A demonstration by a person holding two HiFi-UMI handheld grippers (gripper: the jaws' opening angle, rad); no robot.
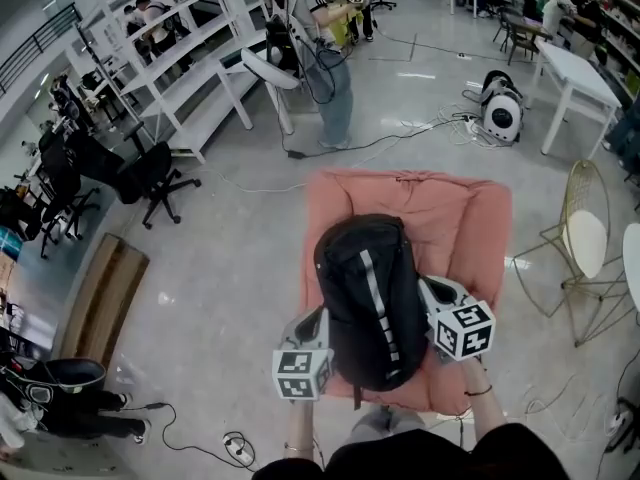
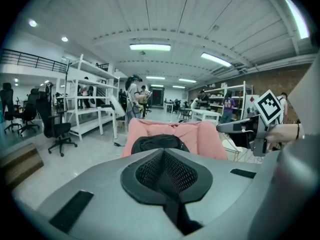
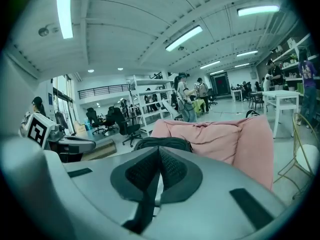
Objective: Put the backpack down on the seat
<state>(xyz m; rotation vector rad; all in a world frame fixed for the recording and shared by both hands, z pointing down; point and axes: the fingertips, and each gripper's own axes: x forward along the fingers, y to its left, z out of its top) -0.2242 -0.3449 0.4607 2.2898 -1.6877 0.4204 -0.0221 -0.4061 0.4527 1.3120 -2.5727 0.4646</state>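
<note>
A black backpack (image 1: 370,298) with a grey stripe lies on the pink cushioned seat (image 1: 470,218), its top toward the seat's back. My left gripper (image 1: 319,316) is at the bag's lower left side and my right gripper (image 1: 426,288) at its lower right side, both close against it. In the left gripper view the jaws (image 2: 164,156) are shut pad to pad with nothing seen between them; the backpack (image 2: 157,143) and seat (image 2: 200,134) lie beyond. The right gripper view shows the same: jaws (image 3: 159,154) shut, backpack (image 3: 162,144) ahead on the seat (image 3: 225,139).
A gold wire chair (image 1: 585,238) stands right of the seat and a white table (image 1: 575,68) farther back. A person (image 1: 325,58) stands behind the seat beside white shelving (image 1: 190,58). A black office chair (image 1: 150,173), a wooden board (image 1: 100,298) and floor cables are at left.
</note>
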